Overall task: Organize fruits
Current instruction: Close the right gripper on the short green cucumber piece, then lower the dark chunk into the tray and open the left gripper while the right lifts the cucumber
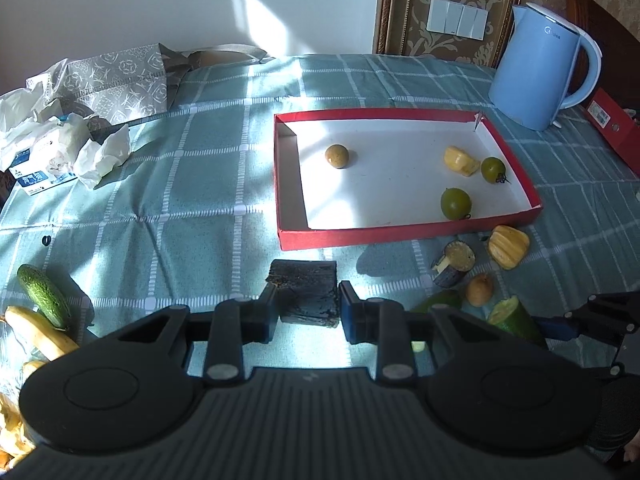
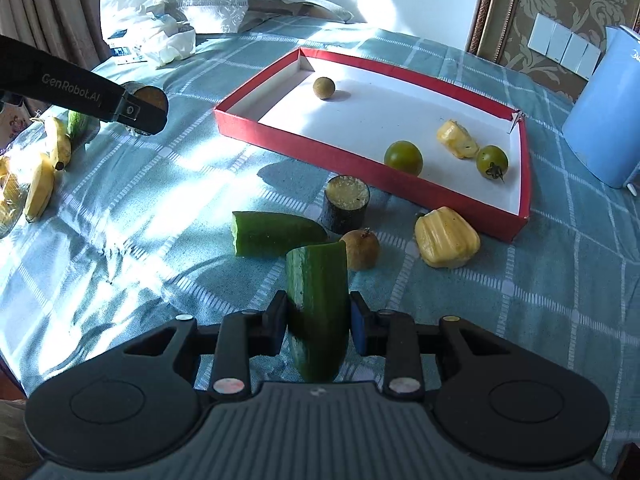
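Note:
My left gripper (image 1: 308, 304) is shut on a dark-skinned cut stalk piece (image 1: 306, 290), held above the cloth in front of the red box (image 1: 400, 236). From the right wrist view this left gripper (image 2: 148, 114) hangs at the far left with that piece (image 2: 150, 98) in it. My right gripper (image 2: 318, 320) is shut on a cut cucumber piece (image 2: 318, 304), lifted off the cloth and standing nearly upright. The box holds a round brown fruit (image 1: 337, 156), a yellow jackfruit piece (image 1: 460, 161) and two green tomatoes (image 1: 493, 169) (image 1: 455, 203).
On the cloth before the box lie another cucumber piece (image 2: 276, 234), a second dark stalk piece (image 2: 346, 204), a small brown fruit (image 2: 362, 249) and a jackfruit piece (image 2: 446, 238). A whole cucumber (image 1: 42, 296) and bananas (image 1: 40, 332) lie left. A blue kettle (image 1: 536, 64) stands behind; tissues (image 1: 80, 148) far left.

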A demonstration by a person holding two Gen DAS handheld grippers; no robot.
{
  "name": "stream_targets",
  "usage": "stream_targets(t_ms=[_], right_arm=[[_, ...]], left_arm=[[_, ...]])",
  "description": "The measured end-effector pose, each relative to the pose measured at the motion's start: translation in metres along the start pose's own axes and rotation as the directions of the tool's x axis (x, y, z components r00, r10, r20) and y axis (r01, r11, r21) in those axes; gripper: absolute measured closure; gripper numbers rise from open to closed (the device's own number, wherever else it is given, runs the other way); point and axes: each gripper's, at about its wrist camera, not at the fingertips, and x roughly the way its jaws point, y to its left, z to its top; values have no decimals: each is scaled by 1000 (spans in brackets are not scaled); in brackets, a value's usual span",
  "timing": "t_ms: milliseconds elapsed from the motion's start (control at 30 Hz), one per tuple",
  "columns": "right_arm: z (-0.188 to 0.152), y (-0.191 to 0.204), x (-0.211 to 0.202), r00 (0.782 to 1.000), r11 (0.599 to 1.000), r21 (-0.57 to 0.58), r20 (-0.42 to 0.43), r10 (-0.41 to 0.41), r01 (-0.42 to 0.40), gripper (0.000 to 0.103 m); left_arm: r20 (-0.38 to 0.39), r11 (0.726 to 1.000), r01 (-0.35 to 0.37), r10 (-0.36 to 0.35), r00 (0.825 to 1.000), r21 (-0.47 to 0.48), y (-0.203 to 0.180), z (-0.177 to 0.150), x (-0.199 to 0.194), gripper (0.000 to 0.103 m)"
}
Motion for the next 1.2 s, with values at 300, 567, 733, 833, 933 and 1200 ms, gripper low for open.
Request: stream_targets(t_ms=[300, 567, 733, 833, 933, 1200], right_arm=[[-2, -18, -30, 998, 997, 57, 44, -47, 45, 72], [-9, -30, -46, 996, 992, 106, 48, -80, 74, 72], [-15, -35, -55, 993, 987, 129, 45, -105, 99, 72], [-19, -38, -59, 992, 983, 144, 42, -121, 114, 72], [-23, -41, -61, 991, 979, 160, 32, -133, 127, 72], [-25, -48, -72, 987, 969, 192, 28, -161, 153, 72]], left_arm=[[56, 998, 40, -43, 997, 50, -20, 41, 10, 75], [71, 993, 51, -59, 996, 106, -39, 68, 35, 75], [45, 991, 39, -45, 998, 131, -48, 78, 64, 75], [37, 990, 28, -33, 999, 138, -52, 83, 80, 75], [22, 989, 18, -21, 1000, 149, -58, 87, 97, 75], [-19, 989, 5, -2, 1000, 151, -62, 96, 137, 75]])
